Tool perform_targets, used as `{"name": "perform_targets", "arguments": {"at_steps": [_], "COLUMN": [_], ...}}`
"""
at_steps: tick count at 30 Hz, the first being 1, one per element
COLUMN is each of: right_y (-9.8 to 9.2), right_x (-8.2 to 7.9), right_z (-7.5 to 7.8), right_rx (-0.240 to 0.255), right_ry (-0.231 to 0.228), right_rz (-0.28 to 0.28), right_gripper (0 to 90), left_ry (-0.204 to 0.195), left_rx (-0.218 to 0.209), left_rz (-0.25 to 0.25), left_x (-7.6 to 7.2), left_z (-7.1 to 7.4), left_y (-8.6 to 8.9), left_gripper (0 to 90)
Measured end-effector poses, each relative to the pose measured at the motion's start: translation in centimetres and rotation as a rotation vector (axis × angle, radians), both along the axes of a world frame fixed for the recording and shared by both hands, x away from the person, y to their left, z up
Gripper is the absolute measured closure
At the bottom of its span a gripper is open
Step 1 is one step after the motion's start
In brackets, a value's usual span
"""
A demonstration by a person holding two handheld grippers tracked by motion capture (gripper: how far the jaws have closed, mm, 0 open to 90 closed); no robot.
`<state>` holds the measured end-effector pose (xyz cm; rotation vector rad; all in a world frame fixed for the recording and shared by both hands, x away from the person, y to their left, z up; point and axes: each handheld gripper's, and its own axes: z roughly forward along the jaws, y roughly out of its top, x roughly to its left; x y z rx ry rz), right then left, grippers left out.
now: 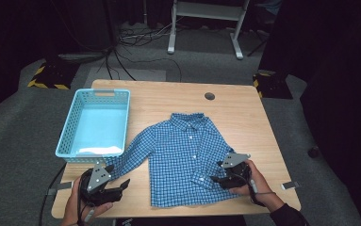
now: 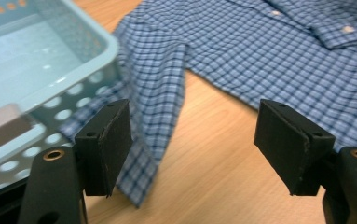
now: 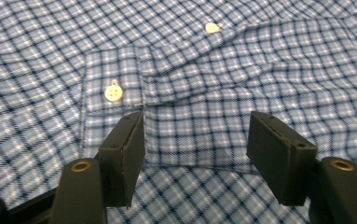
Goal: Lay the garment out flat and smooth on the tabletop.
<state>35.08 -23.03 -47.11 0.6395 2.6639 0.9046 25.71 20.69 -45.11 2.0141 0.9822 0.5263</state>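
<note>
- Blue-and-white checked cotton shirt (image 1: 184, 157): lies flat, front up and buttoned, in the middle of the light wooden table (image 1: 244, 113), collar toward the far edge; one sleeve reaches out toward the basket, the other is folded across the body with its cuff on the front.
- Pale blue perforated plastic basket (image 1: 94, 123): stands on the table's left part, just beside the outstretched sleeve; the cuff end lies at its near corner.
- Left claw (image 1: 117, 188): held in the person's left hand (image 1: 79, 207) at the near left corner of the table. In the left gripper view (image 2: 192, 147) its jaws stand wide apart, gripping nothing; the sleeve cuff (image 2: 141, 158) lies beside the left jaw, bare wood between the two.
- Right claw (image 1: 218, 179): held in the right hand (image 1: 253, 183) over the shirt's near right part. In the right gripper view (image 3: 197, 151) its jaws are spread wide over the folded, buttoned cuff (image 3: 115, 81); whether they touch the cloth cannot be told.
</note>
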Motion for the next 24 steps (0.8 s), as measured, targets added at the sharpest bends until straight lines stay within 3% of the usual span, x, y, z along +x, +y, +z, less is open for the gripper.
{"name": "perform_targets", "arguments": {"at_steps": [8,10,13,16,19,24], "right_y": [0.6,0.6,0.6,0.6,0.7,0.9], "right_x": [-0.2,-0.2,-0.2,-0.2,-0.3,-0.5], "right_z": [0.0,0.0,0.1,0.1,0.0,0.1], "right_rx": [-0.002,0.001,0.006,0.006,0.023,0.033], "right_ry": [0.003,0.001,0.002,0.006,0.022,0.026], "right_rz": [0.018,0.021,0.023,0.027,0.052,0.068], "right_gripper": [36.2,36.1,34.9,33.9,29.8,28.3], "left_ry": [-0.005,0.002,0.011,0.021,0.049,0.093], "left_rx": [0.015,0.017,0.057,0.051,0.069,0.110], "left_rz": [-0.068,-0.094,-0.149,-0.175,-0.251,-0.307], "left_x": [0.2,0.3,0.7,1.1,1.8,2.7], "left_z": [0.3,0.2,0.1,0.0,-0.7,-2.0], "left_y": [-1.7,-2.5,-4.3,-5.2,-7.7,-9.8], "left_gripper": [27.2,27.2,26.8,26.7,26.7,26.5]}}
